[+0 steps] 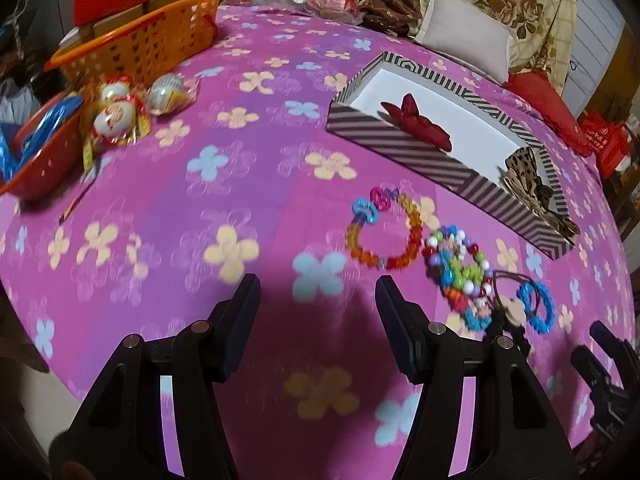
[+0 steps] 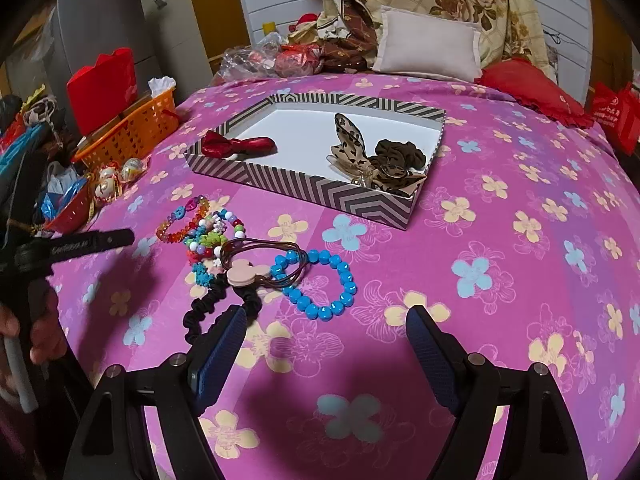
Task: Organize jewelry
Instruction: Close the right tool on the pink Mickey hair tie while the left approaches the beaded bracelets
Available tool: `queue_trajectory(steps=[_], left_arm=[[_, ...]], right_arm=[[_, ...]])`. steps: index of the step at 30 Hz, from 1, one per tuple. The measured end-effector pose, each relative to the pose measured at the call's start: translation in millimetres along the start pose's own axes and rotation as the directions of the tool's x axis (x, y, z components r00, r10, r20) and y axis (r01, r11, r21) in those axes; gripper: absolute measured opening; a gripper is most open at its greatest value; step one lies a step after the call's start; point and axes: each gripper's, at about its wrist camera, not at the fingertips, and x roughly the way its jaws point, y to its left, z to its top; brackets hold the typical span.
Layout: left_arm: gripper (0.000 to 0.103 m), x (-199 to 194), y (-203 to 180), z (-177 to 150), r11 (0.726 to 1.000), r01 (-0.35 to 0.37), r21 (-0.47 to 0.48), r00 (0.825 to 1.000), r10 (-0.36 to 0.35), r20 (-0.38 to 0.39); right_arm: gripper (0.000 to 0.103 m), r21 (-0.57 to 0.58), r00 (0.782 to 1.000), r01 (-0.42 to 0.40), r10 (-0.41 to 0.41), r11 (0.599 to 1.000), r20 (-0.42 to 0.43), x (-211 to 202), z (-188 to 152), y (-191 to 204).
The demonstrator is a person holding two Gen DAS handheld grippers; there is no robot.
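both grippers hung low over the pink flowered bedspread (image 2: 500,184) and neither carried anything: the left gripper (image 1: 316,300) sat with its jaws spread wide on empty air, and the right gripper (image 2: 326,328) was just as wide, nothing between its blue pads. the striped box (image 2: 320,194) lay further back on the bed and already held a red bow (image 2: 240,146), a leopard-print bow (image 2: 352,148) and a brown scrunchie (image 2: 400,154). the rest of the jewelry was heaped in front of it, outside the box: an orange bead bracelet (image 1: 386,236) nearest the left gripper, a mixed bead bracelet (image 1: 456,268) touching it, then a brown hair tie with a pink mouse charm (image 2: 244,274) whose cords crossed over a blue bead bracelet (image 2: 320,284), and a black scrunchie (image 2: 218,312) curling right beside the right gripper's left pad. judging from that tangle, the risk was plain: closing on the blue bracelet could have snagged the brown cords and dragged the charm and its neighbours along, spilling pieces short of the box. a grip on one round bead looked likely to slip, too. the soft bedspread could have bunched up between the pads if they came down too deep. the left view was blurred, so bead details there were hard to read.
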Motion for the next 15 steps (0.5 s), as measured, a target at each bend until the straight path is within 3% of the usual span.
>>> queue_trajectory(steps=[15], left_arm=[[0.060,40.8,-19.5,35.2,0.997,0.010,0.071,0.999,-0.008,-0.036]], right_arm=[[0.074,-0.029,1.000,-0.018,0.018,0.999,0.004,11.3,7.0,2.1]])
